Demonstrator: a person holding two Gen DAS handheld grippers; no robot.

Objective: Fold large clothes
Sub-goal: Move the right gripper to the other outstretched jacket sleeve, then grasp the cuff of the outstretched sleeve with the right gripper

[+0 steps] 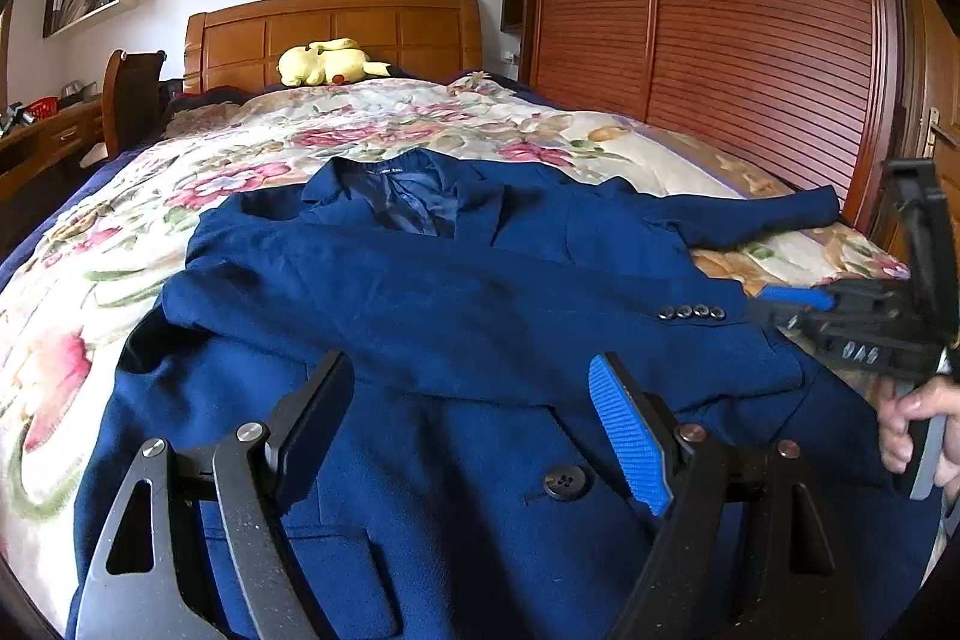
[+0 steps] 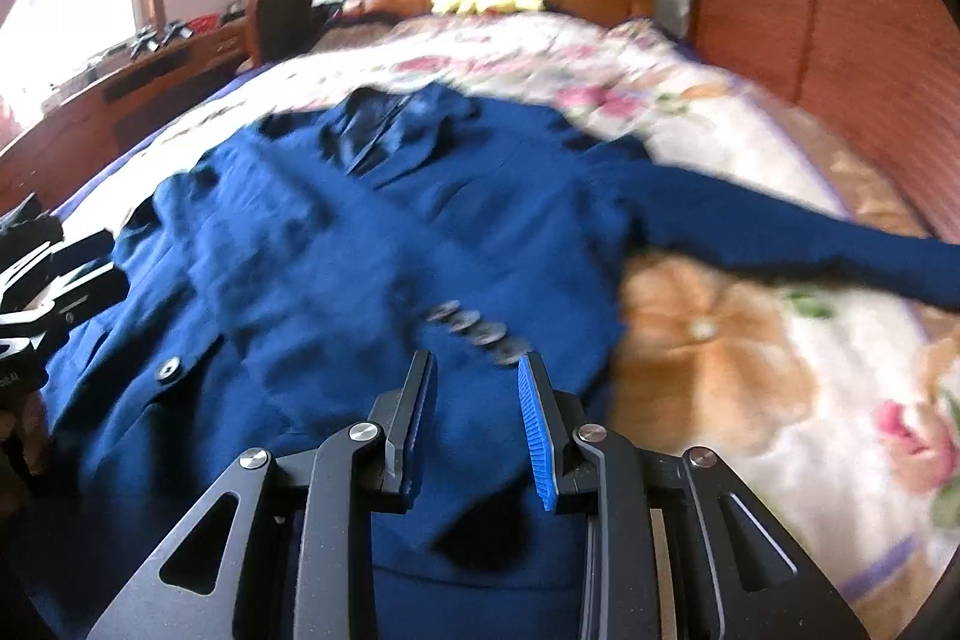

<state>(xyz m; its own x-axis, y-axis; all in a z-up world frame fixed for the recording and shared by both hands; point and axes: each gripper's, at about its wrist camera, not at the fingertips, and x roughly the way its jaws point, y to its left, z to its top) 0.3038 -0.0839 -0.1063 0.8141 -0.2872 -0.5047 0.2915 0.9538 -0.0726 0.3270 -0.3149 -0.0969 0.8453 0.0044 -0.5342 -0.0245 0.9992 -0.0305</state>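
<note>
Two grippers hover over a navy jacket (image 1: pixel 456 292) spread on a floral bedspread (image 1: pixel 372 124). The left gripper (image 1: pixel 474 400) has its jaws wide apart with nothing between them; a large front button (image 1: pixel 564 482) lies just below its blue pad. The right gripper (image 2: pixel 477 388) is partly open, no cloth between its fingers, with the cuff buttons (image 2: pixel 480 331) just ahead of its tips. One sleeve (image 2: pixel 810 238) stretches away to its right.
</note>
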